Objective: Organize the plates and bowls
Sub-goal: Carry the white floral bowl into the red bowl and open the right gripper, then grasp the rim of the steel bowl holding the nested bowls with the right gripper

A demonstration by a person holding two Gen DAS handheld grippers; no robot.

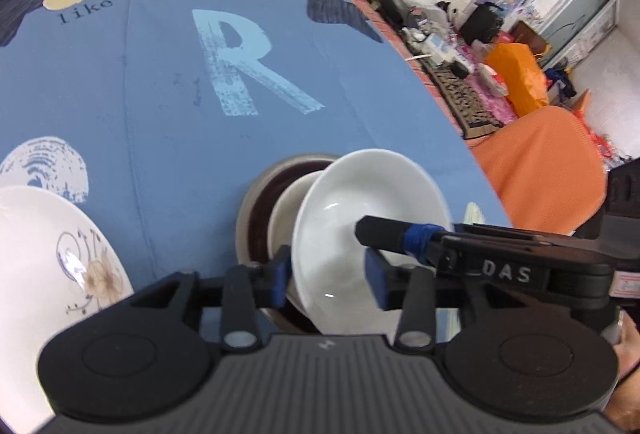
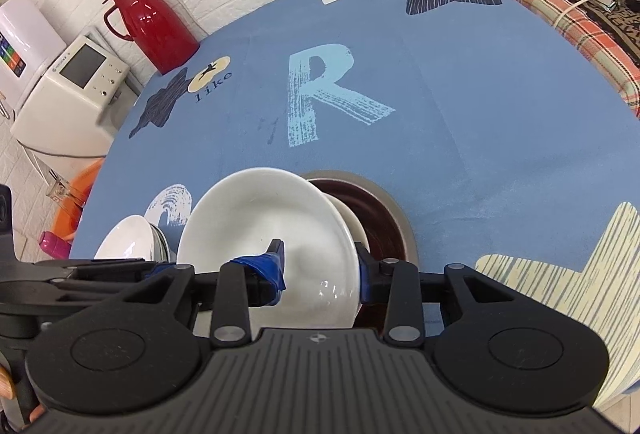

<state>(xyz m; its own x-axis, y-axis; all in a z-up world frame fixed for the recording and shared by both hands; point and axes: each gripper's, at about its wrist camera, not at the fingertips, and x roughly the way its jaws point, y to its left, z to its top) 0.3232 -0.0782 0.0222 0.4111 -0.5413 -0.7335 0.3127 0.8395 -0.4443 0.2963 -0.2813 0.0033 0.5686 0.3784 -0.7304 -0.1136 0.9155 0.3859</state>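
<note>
Left gripper sits at the lower middle of its own view with its two blue-padded fingers set apart. One is outside the near wall of the white bowl and the other is in front of the bowl's inside. A clear gap shows between the pads, and I cannot tell whether either one presses on the china.

In the right wrist view, the right gripper is placed much the same. Its fingers are spread astride the right-hand part of the bowl's rim, one over the hollow and one just outside the edge. Whether it has a hold is also unclear. In the left wrist view, one of its taped fingers reaches in from the right and lies across the bowl's opening.

The white bowl is tilted, not level. In the left view its mouth faces up and to the right. It leans over a cream bowl, which is nested in a brown dish on the blue tablecloth.

What matters for the next move is that the bowl lies straight ahead of both grippers, directly above the nested pair and just beside it. Neither hand is clearly nearer. Seating the bowl seems to call for levelling the rim and lowering it, not carrying it sideways.

A floral plate lies well to the lower left in the left view.
</note>
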